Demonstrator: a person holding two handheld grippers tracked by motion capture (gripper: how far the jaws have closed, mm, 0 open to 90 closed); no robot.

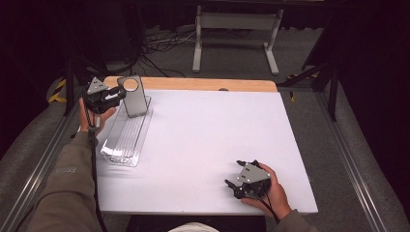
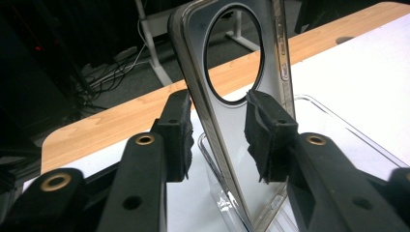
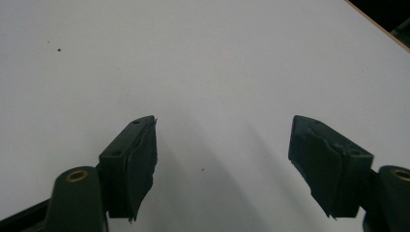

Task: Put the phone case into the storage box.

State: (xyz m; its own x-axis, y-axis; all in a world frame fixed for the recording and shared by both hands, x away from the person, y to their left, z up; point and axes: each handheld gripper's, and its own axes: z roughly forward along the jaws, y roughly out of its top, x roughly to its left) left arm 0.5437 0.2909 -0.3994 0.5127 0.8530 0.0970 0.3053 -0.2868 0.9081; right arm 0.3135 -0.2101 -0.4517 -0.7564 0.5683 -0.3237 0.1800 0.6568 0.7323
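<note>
left gripper (image 1: 117, 92) at worktop's 10 o'clock corner, black jaws straddle clear glossy phone case (image 1: 133, 96), thin, rounded corners, big round camera hole; pads flank it, firm grasp not certain. case stands upright at far end of ribbed transparent tray (image 1: 123, 140). right gripper (image 1: 232, 186) at 5 o'clock, jaws released over matte white worktop (image 1: 208, 140).

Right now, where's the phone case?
In the high view the phone case stands upright at the table's far left, in the far end of the clear tray, between the left gripper's jaws.
</note>
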